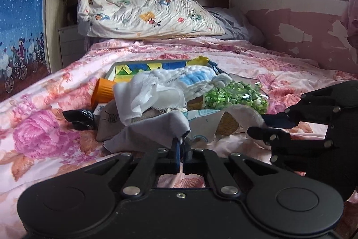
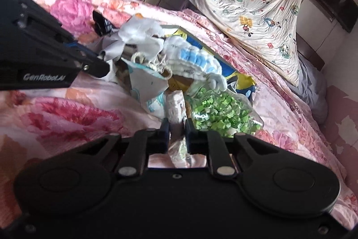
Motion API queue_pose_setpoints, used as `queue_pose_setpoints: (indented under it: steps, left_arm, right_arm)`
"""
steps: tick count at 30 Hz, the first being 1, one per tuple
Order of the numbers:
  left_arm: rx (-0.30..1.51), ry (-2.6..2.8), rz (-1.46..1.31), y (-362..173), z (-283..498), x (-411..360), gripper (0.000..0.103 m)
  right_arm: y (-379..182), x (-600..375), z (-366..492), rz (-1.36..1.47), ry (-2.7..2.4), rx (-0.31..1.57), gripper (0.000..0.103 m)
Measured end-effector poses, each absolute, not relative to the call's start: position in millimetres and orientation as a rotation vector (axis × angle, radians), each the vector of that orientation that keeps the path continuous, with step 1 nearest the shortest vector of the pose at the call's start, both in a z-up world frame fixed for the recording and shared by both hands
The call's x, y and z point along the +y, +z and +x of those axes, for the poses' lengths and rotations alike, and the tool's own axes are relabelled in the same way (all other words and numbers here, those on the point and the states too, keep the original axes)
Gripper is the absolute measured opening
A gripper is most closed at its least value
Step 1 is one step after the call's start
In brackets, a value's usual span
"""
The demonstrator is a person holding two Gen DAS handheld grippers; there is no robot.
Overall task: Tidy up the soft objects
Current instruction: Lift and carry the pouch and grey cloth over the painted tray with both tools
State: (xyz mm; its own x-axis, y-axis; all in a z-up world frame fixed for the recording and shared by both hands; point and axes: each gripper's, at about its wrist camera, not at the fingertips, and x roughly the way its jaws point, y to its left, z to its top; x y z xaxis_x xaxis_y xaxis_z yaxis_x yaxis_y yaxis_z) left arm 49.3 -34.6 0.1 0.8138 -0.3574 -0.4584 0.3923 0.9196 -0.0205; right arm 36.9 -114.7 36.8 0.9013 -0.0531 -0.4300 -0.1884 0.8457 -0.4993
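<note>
Soft pile (image 1: 170, 91): heaped unsorted just ahead of both grippers.
Left gripper (image 1: 180, 145): grey cloth (image 1: 156, 129) corner pinched.
Right gripper (image 2: 176, 127): white fabric strip (image 2: 176, 104) clamped.
Progress: early; sorting mostly left.

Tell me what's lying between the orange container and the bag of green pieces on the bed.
A heap of white cloths topped by a white-and-blue knitted piece fills that stretch, clearest in the left wrist view.
</note>
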Motion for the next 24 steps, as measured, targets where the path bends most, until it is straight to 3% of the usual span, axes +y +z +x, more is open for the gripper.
queue_pose_setpoints:
  steps: [24]
  left_arm:
    - [0.295,-0.309,0.115,92,-12,-33,0.000]
  right_arm:
    - [94,-153,-3,-0.331,0.110,0.197,0.005]
